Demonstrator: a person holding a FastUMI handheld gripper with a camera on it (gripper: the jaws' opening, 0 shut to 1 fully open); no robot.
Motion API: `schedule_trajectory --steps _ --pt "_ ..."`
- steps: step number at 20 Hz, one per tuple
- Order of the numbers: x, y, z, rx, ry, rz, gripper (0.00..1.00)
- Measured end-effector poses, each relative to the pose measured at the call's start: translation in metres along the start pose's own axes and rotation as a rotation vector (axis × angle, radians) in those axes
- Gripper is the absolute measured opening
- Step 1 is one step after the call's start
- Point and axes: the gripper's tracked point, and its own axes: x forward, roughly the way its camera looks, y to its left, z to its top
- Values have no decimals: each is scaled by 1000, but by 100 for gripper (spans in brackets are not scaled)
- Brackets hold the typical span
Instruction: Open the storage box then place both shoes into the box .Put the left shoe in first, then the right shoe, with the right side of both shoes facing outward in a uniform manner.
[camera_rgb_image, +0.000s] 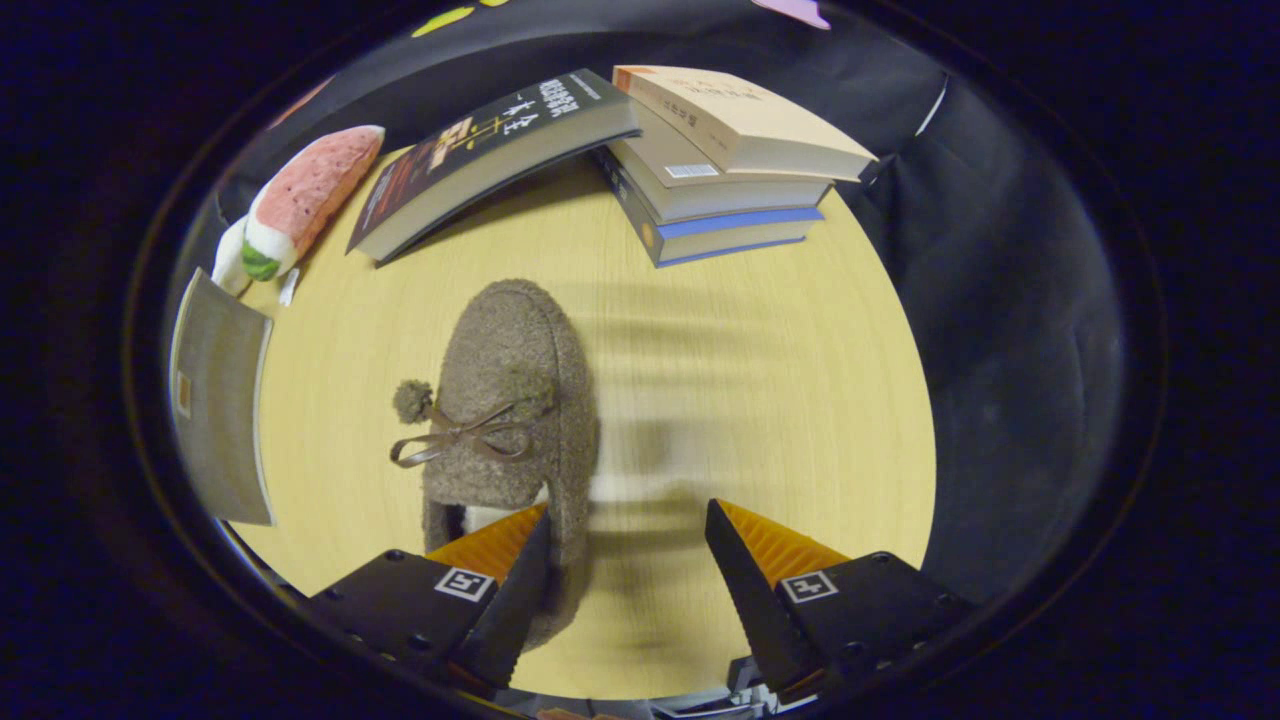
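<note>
Jaws stand wide apart, gripper (628, 530) holding nothing, its left finger (520, 580) overlapping the fuzzy slipper (515, 400) low in the frame. Book (490, 150) at upper left bears writing too small to read.

The gripper (628, 540) points forward and down, its two fingers spread wide apart with a clear gap between the tips. The left finger (520, 570) and right finger (745, 570) angle inward, gripping nothing.
</note>
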Motion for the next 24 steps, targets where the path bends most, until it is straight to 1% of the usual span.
schedule_trajectory --steps 2,5,7,9,11,13,14,15,16,18,20,22,24 --pt "5 9 0 13 8 37 86" --pt "10 22 0 8 17 80 63" --pt "8 33 0 42 29 130 48" --pt "12 36 -1 97 46 150 16" --pt "10 36 0 107 54 168 16" --pt "2 34 -2 113 59 197 3" --pt "1 35 -5 141 66 213 3" --pt "-2 41 -7 181 100 249 1" --pt "-10 47 -13 222 127 287 0" --pt "-26 55 -14 265 122 322 0" --pt "-46 70 -10 257 89 352 0" --pt "-76 86 -1 245 67 388 0" --pt "-108 103 15 217 19 403 0"
